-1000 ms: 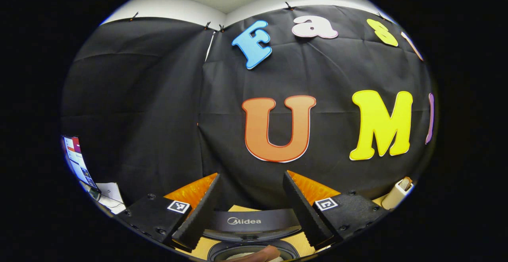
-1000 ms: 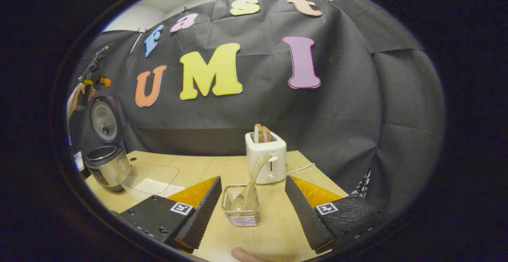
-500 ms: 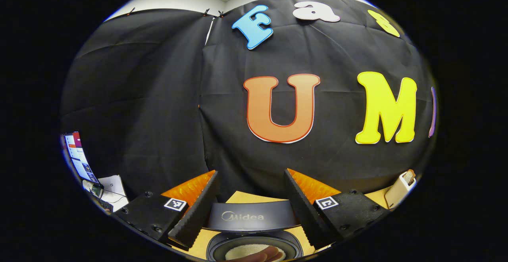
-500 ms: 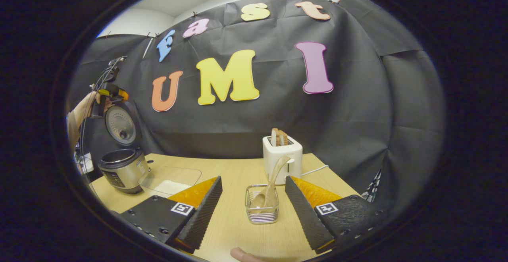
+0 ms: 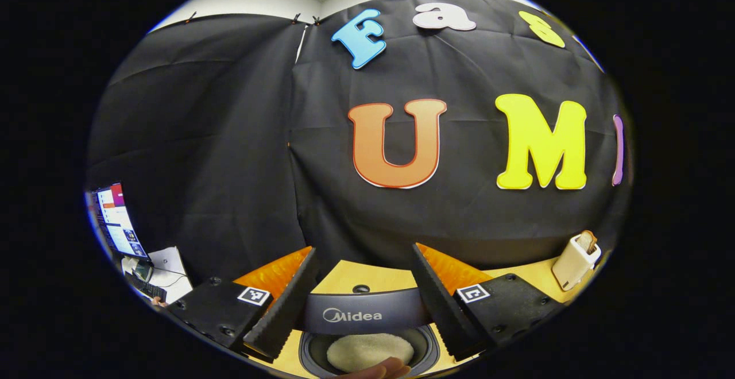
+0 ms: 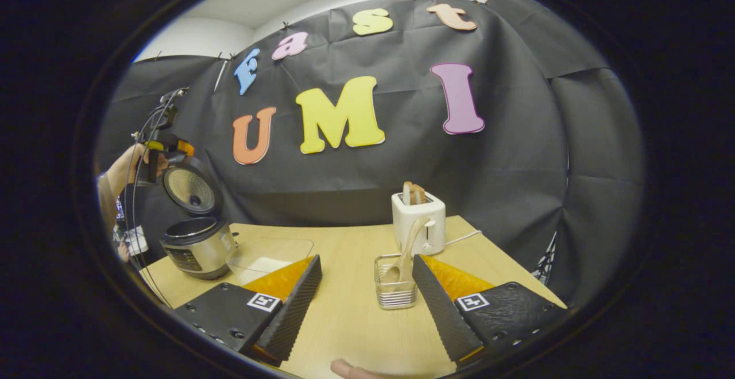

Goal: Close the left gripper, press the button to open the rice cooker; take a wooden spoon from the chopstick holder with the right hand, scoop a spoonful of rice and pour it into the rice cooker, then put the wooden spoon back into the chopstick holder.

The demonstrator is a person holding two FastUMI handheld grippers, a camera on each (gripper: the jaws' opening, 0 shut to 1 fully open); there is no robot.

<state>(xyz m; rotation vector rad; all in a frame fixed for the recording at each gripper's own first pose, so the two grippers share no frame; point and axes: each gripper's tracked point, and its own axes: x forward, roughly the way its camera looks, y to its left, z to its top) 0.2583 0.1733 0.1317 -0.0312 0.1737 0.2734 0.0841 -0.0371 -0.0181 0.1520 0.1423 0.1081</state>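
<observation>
On the tabletop [image 6: 344, 321] the rice cooker [image 6: 198, 247] is opened, wooden spoon [image 6: 406, 252] not yet taken from chopstick holder [image 6: 395, 290]; both tongs held apart, empty.

The left gripper [image 5: 363, 293] is held up high, and its two fingers stand wide apart with nothing between them. In the right gripper view a bare hand [image 6: 133, 163] holds it up at the far left. The right gripper [image 6: 367, 298] sits low, pointing forward, with its fingers wide apart too
</observation>
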